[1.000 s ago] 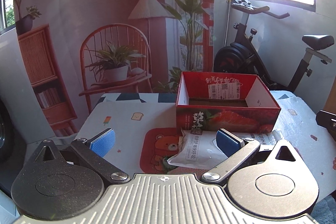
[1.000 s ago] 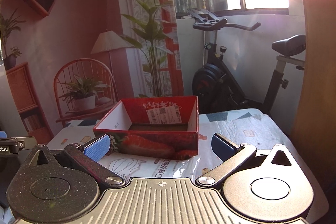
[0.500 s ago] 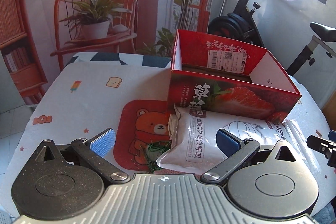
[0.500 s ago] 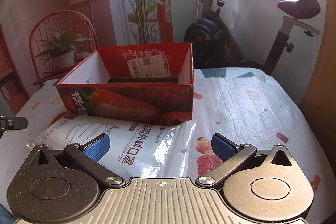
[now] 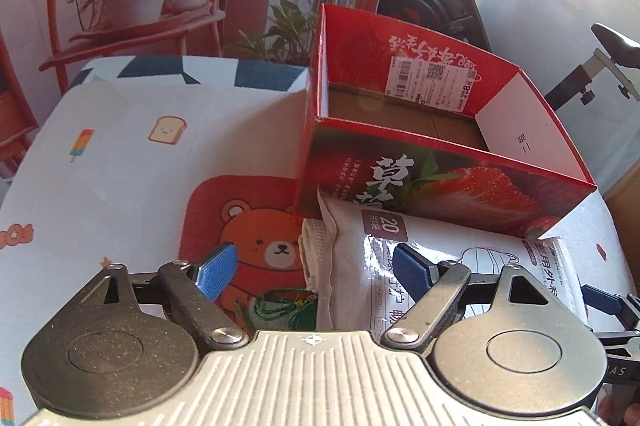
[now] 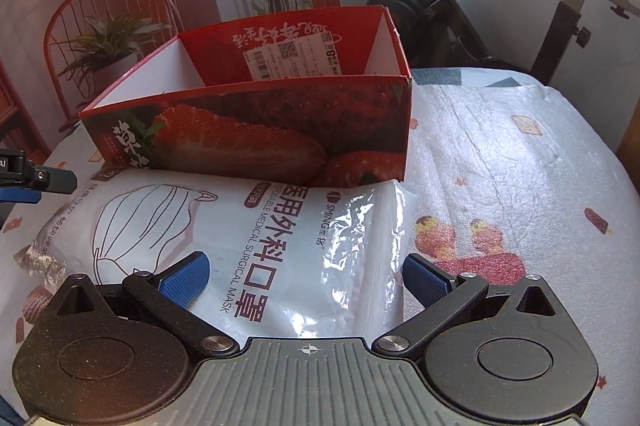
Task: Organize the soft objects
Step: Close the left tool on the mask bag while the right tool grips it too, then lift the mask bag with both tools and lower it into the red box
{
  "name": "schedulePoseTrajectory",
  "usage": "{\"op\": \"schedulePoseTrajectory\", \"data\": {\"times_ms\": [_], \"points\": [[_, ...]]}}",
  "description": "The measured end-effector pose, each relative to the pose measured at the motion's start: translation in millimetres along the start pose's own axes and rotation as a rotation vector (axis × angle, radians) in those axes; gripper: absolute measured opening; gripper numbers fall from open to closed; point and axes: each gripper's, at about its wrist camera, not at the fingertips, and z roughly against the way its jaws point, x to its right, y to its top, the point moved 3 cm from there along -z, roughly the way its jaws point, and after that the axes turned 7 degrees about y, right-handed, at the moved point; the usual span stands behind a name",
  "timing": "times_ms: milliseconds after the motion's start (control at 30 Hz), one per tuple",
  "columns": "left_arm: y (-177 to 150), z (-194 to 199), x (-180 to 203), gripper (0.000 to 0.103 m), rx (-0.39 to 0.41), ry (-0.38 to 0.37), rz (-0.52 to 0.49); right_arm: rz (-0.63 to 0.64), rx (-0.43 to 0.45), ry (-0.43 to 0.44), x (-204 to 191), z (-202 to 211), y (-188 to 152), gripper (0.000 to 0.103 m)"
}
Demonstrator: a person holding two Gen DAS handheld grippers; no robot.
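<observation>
The pack of surgical masks (image 6: 256, 238) lies flat on the surface (image 6: 500, 162), its far edge touching the front wall of the red strawberry box (image 6: 280, 130), which stands open and looks empty at 12 o'clock. Both grippers are spread wide and hold nothing. The right gripper (image 6: 304, 276) sits over the near edge of the pack, one finger above the printing and the other just past the clear plastic margin at 3 o'clock. The left gripper (image 5: 314, 266) straddles the pack's other end, where a cream folded cloth (image 5: 316, 246) is tucked against it and a small green tassel (image 5: 280, 308) lies on the bear mat (image 5: 224, 214).

The step in hand looks like taking the pack at both ends to lift it into the box. It would go best with each gripper biting the filled body of the pack, not the slippery sealed margin (that film will likely slide out). Lifting both ends together should keep it from sagging, and it must clear the front wall before going down. The left gripper should avoid catching the cloth.
</observation>
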Motion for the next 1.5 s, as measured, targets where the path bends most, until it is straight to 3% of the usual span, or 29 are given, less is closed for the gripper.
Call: {"op": "schedulePoseTrajectory", "data": {"times_ms": [200,333,600,667,900,1067,1233,1367,1500], "points": [[-1,-17,8,0.078,-0.065,-0.089,-0.026,-0.059,-0.020,0.064,15,-3,-1,0.102],[-10,-15,12,0.069,-0.102,-0.174,-0.027,-0.098,-0.032,0.112,24,-5,0,0.098],[-19,-8,9,0.063,-0.119,-0.186,-0.057,-0.122,-0.056,0.191,27,-12,4,0.091],[-18,-4,10,0.059,-0.117,-0.186,-0.070,-0.110,-0.066,0.210,25,-13,6,0.084],[-18,20,17,0.057,-0.077,-0.211,-0.142,-0.035,-0.061,0.264,19,6,20,0.081],[-17,36,16,0.057,-0.047,-0.220,-0.176,-0.001,-0.051,0.314,23,26,36,0.070],[-6,58,18,0.057,0.045,-0.187,-0.215,0.101,-0.042,0.358,15,44,57,0.063],[14,69,25,0.057,0.121,-0.142,-0.211,0.182,0.008,0.335,5,57,79,0.045],[39,73,29,0.057,0.184,-0.111,-0.178,0.236,0.057,0.336,3,63,101,0.037]]}}
